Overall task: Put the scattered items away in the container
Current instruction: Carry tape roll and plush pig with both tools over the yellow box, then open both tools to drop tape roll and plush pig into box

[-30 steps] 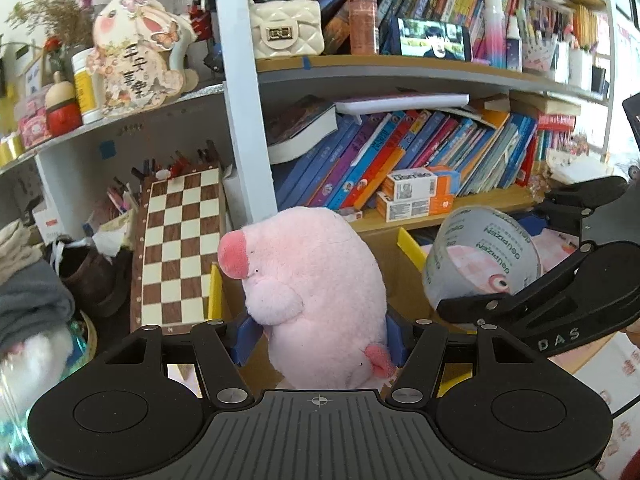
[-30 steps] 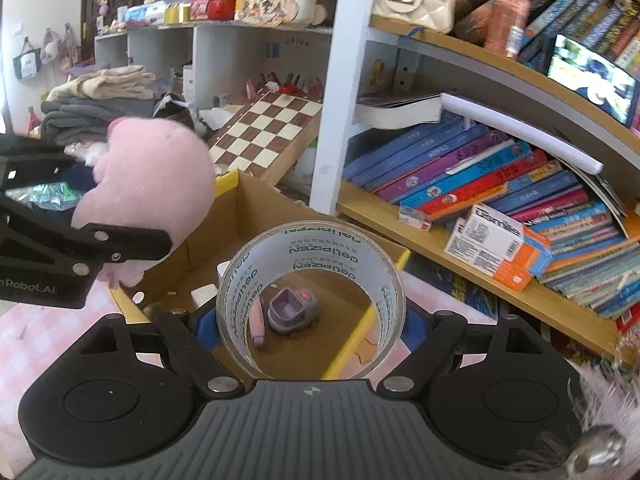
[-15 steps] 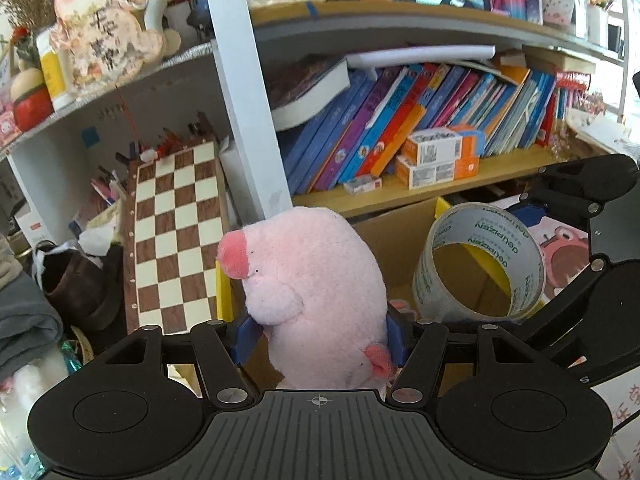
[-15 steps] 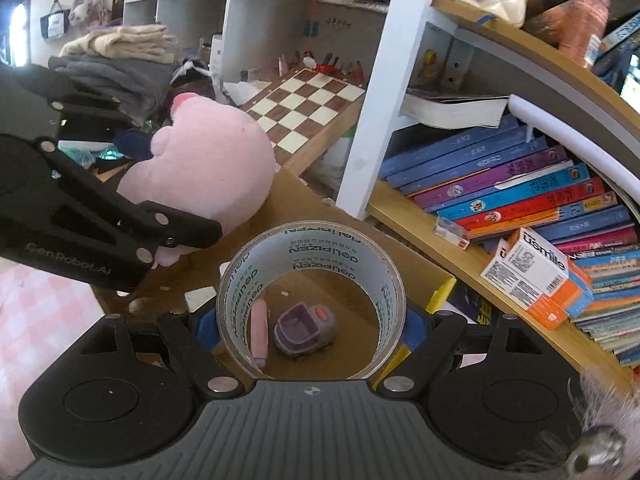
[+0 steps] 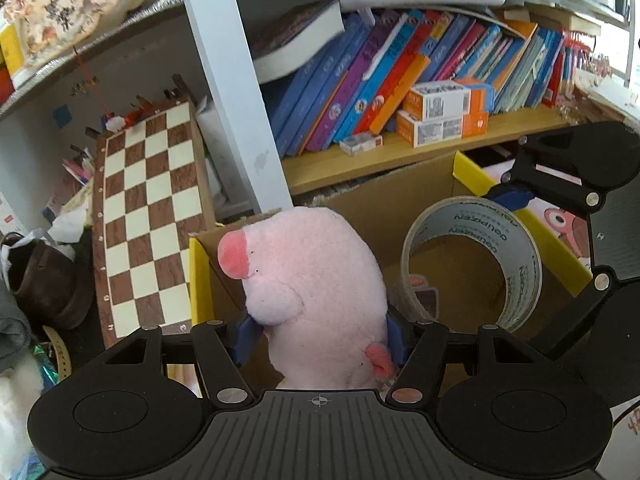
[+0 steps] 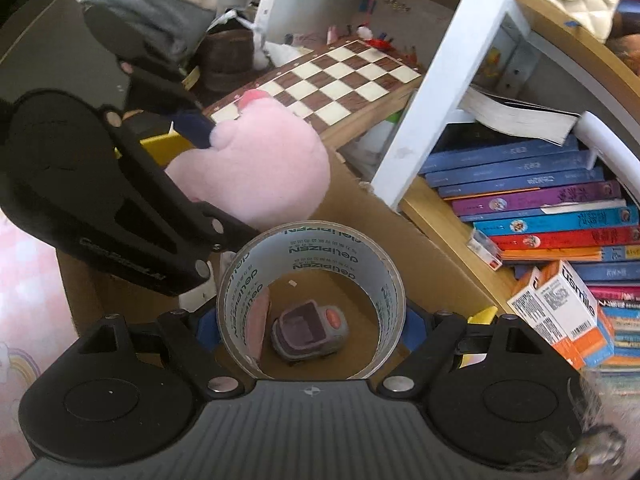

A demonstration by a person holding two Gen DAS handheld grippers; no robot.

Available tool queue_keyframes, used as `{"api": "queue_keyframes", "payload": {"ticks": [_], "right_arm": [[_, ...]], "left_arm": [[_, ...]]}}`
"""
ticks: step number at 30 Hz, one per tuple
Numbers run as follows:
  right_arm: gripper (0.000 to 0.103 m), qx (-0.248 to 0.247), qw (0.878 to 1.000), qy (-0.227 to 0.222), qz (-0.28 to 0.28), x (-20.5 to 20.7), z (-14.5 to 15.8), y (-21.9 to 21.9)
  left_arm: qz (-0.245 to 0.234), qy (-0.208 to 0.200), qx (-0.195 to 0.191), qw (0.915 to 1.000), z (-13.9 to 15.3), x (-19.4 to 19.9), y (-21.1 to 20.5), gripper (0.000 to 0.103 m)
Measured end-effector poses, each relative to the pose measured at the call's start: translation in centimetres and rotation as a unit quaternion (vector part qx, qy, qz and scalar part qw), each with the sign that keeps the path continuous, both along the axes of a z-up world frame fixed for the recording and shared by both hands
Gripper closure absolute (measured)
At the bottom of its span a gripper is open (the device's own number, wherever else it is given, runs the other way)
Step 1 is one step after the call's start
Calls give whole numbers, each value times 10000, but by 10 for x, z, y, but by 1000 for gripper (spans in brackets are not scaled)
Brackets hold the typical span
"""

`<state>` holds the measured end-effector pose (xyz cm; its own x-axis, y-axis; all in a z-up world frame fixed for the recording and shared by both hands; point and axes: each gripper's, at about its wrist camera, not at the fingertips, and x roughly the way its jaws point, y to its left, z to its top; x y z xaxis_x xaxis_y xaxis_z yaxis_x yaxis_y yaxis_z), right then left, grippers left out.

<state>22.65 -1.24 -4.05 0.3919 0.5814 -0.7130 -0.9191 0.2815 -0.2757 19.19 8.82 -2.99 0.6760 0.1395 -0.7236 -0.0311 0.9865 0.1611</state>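
Observation:
My left gripper (image 5: 320, 330) is shut on a pink plush pig (image 5: 312, 280) and holds it over the left side of an open cardboard box (image 5: 400, 216) with yellow flap edges. My right gripper (image 6: 310, 322) is shut on a clear tape roll (image 6: 312, 248) and holds it over the box. The pig also shows in the right wrist view (image 6: 260, 168), and the tape roll in the left wrist view (image 5: 516, 256). Through the roll I see a small purple toy (image 6: 308, 330) on the box floor (image 6: 320, 284).
A bookshelf with leaning books (image 5: 380, 80) stands right behind the box. A chessboard (image 5: 144, 224) leans to the box's left beside a white shelf post (image 5: 236, 92). Orange-white cartons (image 6: 560, 308) lie on the lower shelf. A brown shoe (image 5: 40, 280) sits far left.
Both grippers have moved forward and down toward the box with their loads. The shelf has risen in view and the box interior shows more.

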Motion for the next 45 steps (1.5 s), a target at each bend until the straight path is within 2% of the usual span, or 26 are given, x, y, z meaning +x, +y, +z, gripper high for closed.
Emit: {"api": "queue_keyframes", "payload": {"ticks": [10, 22, 28, 45], "right_arm": [[20, -295, 9995, 18, 106, 8, -13, 10], [19, -370, 9993, -39, 8, 12, -14, 12], [15, -321, 9994, -84, -27, 12, -11, 9], [14, -93, 9996, -237, -82, -7, 13, -6]], "left_arm": [[19, 163, -3, 9999, -12, 9, 5, 38], [17, 198, 123, 9997, -13, 16, 3, 30], [-37, 92, 193, 9998, -6, 11, -1, 21], [-98, -224, 377, 9990, 22, -17, -17, 18]]}}
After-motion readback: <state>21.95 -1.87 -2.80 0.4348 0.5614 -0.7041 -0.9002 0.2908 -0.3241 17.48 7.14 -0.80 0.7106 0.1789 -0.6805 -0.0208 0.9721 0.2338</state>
